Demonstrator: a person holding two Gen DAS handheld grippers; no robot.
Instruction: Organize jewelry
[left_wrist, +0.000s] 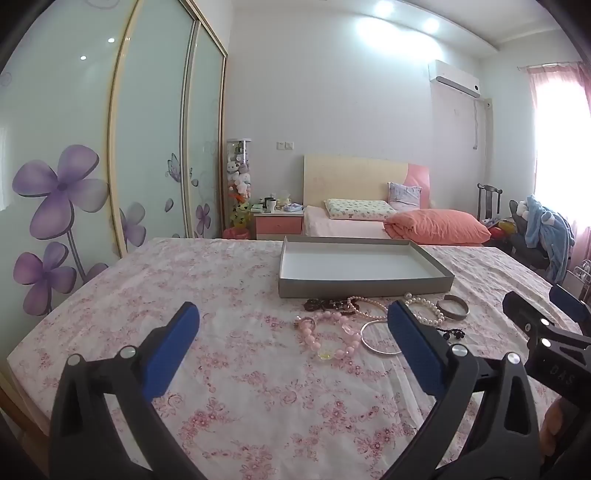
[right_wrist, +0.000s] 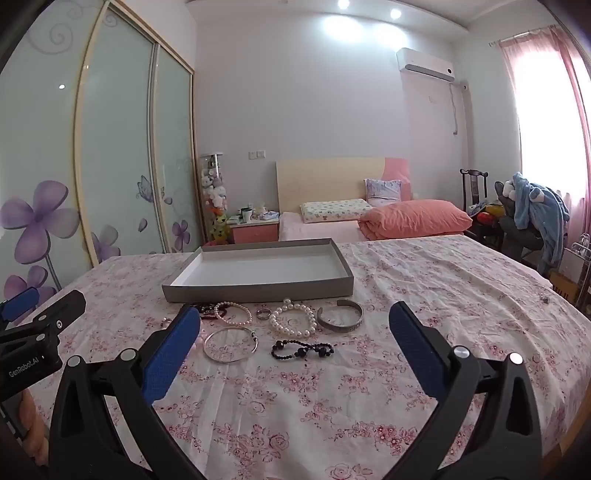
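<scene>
We are only just setting out: the grey tray is lying bare at the far side of the floral tablecloth, and every piece is still waiting on the cloth just in front of it. We are looking at the pearl bracelet, the silver cuff, the thin silver bangle, the black bead strand, a small ring and the pink bead bracelet. We are holding the left gripper and the right gripper spread wide and grasping nothing, short of the pile, so all the sorting is still ahead of us.
</scene>
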